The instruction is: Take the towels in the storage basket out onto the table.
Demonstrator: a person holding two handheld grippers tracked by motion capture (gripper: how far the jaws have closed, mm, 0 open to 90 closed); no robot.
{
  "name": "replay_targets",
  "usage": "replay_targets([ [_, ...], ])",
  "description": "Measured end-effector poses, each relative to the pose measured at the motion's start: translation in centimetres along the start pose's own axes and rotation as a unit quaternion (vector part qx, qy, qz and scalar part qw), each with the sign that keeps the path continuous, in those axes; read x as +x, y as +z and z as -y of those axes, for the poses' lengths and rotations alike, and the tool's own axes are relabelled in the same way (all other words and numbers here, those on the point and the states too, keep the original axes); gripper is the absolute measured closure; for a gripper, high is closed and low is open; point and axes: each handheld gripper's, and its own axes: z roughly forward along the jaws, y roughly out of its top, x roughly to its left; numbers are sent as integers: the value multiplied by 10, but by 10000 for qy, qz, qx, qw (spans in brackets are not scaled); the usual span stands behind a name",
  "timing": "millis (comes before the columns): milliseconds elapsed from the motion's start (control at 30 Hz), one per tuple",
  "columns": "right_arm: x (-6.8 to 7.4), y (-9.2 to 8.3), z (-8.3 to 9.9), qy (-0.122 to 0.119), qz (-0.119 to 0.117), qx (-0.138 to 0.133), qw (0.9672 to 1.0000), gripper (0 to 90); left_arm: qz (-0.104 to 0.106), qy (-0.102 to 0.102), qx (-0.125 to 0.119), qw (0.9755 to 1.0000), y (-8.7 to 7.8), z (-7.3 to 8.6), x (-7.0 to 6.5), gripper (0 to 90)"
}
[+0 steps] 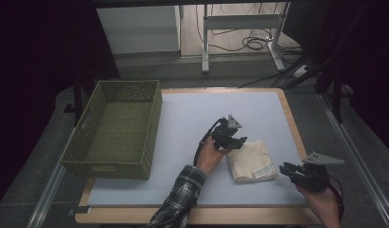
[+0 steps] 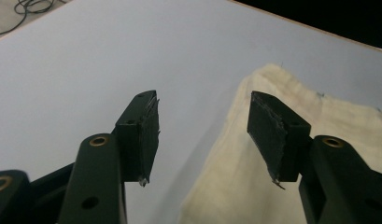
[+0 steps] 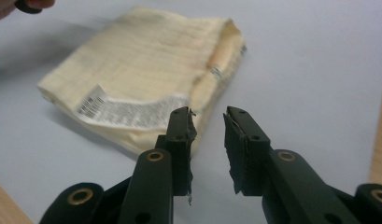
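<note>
A folded cream cloth (image 1: 251, 160) with a white printed label lies on the pale blue mat, right of centre. My left gripper (image 1: 239, 141) hovers at the cloth's far left corner. In the left gripper view its jaws (image 2: 202, 133) stand open over the mat, with the cloth (image 2: 254, 177) lying under the right jaw and nothing pinched. My right gripper (image 1: 284, 169) sits just off the cloth's right edge. Its jaws (image 3: 208, 140) are open by a narrow gap with nothing between them, and the cloth (image 3: 146, 70) and its label (image 3: 132, 111) lie just beyond the tips.
A green woven basket (image 1: 153, 124) stands at the left of the mat (image 1: 197, 107), with nothing inside it. The table's wooden edge (image 1: 296, 133) runs close to the right of my right gripper. Desk legs and cables lie on the floor beyond.
</note>
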Motion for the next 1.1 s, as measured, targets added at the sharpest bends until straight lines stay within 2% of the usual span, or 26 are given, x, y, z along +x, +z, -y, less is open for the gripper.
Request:
replay_targets([
  [67, 4, 2, -4, -45, -39, 8, 10000, 713, -16, -1, -1, 10000, -2, 2, 1, 448],
  [133, 14, 13, -11, -156, -151, 100, 9997, 699, -48, -46, -3, 10000, -8, 8, 5, 447],
  [233, 20, 28, -12, -230, -100, 341, 9991, 635, -71, -86, -6, 9999, -13, 15, 8, 427],
  [300, 21, 39, -8, -313, 71, 555, 9979, 656, -97, -97, 13, 9999, -16, 19, 10, 418],
  [333, 21, 41, -7, -335, 88, 596, 9976, 751, -109, -113, -3, 9999, -19, 22, 12, 416],
  [367, 21, 41, -7, -335, 88, 596, 9976, 751, -109, -113, -3, 9999, -19, 22, 12, 416],
  [400, 23, 42, -4, -394, 66, 577, 9975, 857, -111, -132, -3, 9999, -20, 23, 13, 416],
  [433, 24, 40, -4, -379, 51, 550, 9977, 875, -113, -147, -21, 9998, -21, 23, 14, 416],
  [633, 27, 19, -14, -418, 92, 259, 9987, 883, -70, -206, -62, 9997, -22, 22, 15, 417],
  [733, 22, 16, -14, -364, 139, 321, 9987, 879, 11, -213, -48, 9998, -19, 22, 12, 420],
  [800, 16, 24, -7, -260, 149, 544, 9981, 846, 55, -185, 34, 9998, -15, 24, 10, 433],
  [867, 13, 29, -2, -145, 185, 634, 9977, 727, 89, -180, 137, 9997, -11, 27, 9, 446],
  [900, 12, 30, 0, -60, 166, 581, 9982, 670, 97, -205, 154, 9996, -9, 28, 9, 447],
  [1000, 13, 29, 2, -1, 174, 490, 9986, 609, 64, -255, 359, 9990, -3, 33, 11, 466],
  [1100, 13, 34, 6, 2, 189, 612, 9979, 572, -36, -289, 522, 9982, 2, 40, 13, 466],
])
